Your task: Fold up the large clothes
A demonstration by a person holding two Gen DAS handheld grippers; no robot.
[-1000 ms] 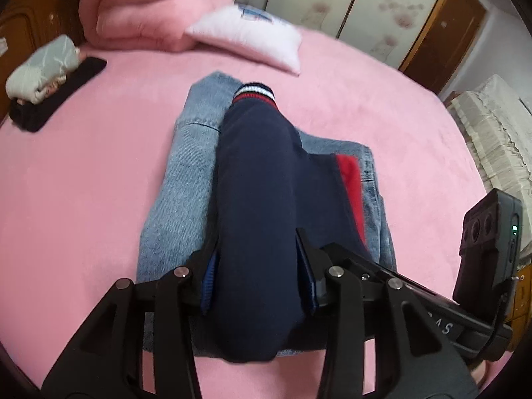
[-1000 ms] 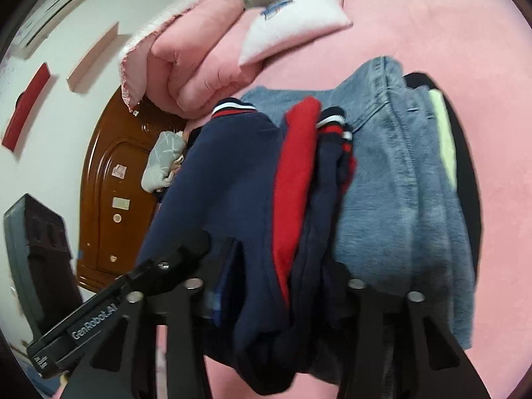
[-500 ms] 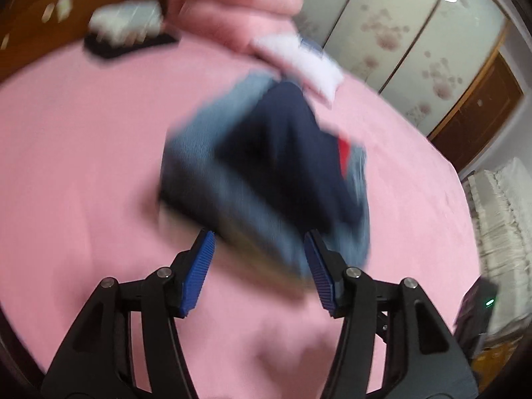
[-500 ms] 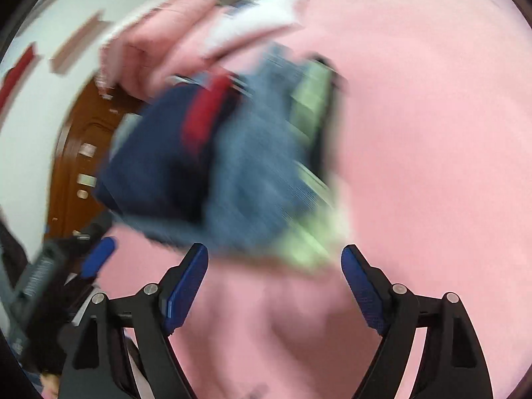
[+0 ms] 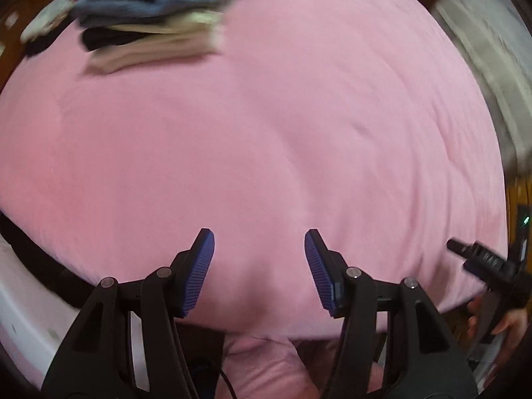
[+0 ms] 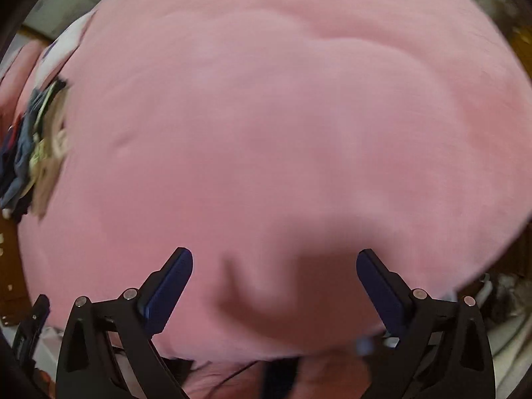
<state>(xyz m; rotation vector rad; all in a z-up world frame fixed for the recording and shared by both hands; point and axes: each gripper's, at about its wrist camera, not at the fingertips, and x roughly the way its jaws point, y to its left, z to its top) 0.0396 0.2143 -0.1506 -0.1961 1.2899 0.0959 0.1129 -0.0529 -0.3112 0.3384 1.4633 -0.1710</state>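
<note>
A wide pink plush bed cover (image 5: 282,126) fills nearly all of both views, smooth except for some shallow creases; it is blurred in both views, so fine details cannot be read. The stack of folded clothes (image 5: 149,16) lies at the far left part of this cover in the left wrist view, well apart from both grippers; a blue denim layer is on top, then dark and pale beige layers under it, and the lowest beige layer touches the cover. In the right wrist view the same stack (image 6: 36,146) appears at the left edge, turned sideways, with a white cushion (image 6: 63,50) just beyond it on the cover. The left gripper (image 5: 259,269) hovers over the near edge of the bed, its black arms spread and its blue ribbed pads (image 5: 199,272) wide apart with only pink cover between them; it grasps nothing. The right gripper (image 6: 274,286) is also released, its dark blue pads (image 6: 169,289) far from each other over the near edge, nothing between them; in the left wrist view a part of it (image 5: 488,262) shows at the right margin.
</note>
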